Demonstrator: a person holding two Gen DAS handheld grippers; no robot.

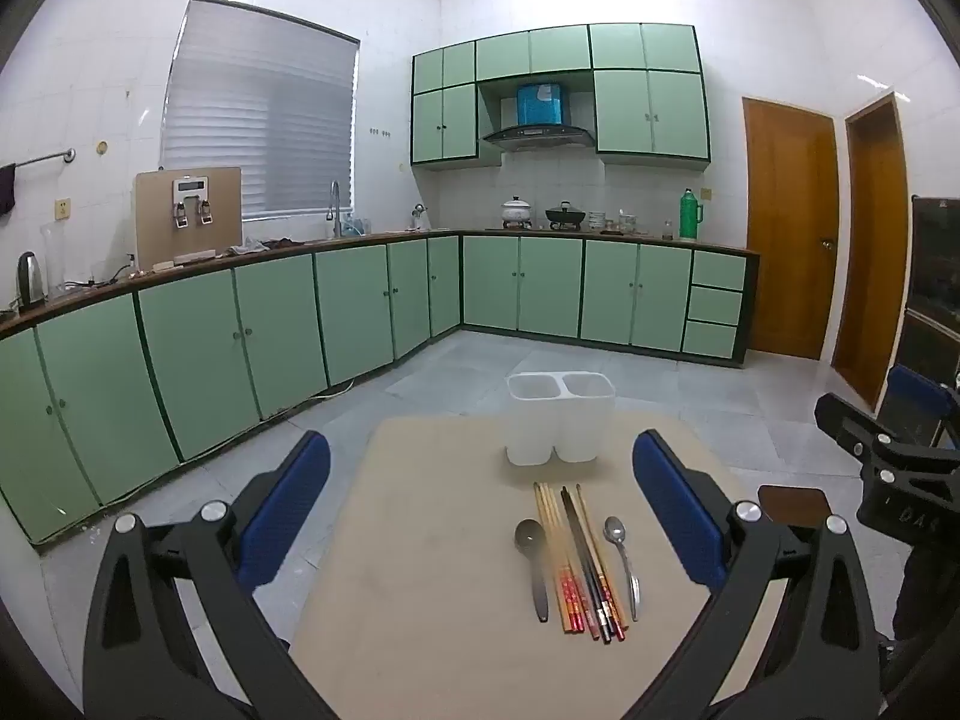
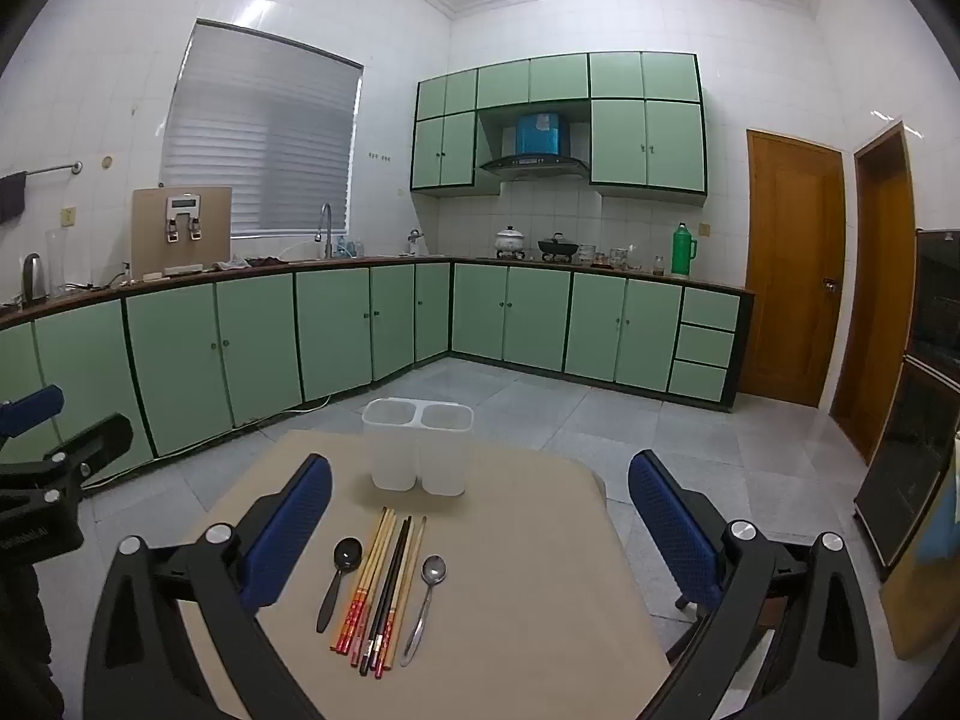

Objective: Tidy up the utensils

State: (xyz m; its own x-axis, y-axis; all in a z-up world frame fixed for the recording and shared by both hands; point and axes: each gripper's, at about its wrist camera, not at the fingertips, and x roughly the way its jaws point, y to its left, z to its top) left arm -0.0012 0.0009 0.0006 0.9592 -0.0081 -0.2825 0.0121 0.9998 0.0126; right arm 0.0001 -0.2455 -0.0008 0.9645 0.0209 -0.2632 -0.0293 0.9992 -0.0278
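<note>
On a small beige table lie a dark spoon, several chopsticks in a bundle, and a metal spoon. Behind them stands a white two-compartment utensil holder, empty. My left gripper is open and empty above the table, to the left of the utensils. My right gripper is open and empty, just right of them. The right gripper also shows in the left wrist view, the left one in the right wrist view.
The table stands on a grey tiled floor. Green kitchen cabinets run along the left and far walls. Wooden doors are at the right. A dark cabinet stands at the far right.
</note>
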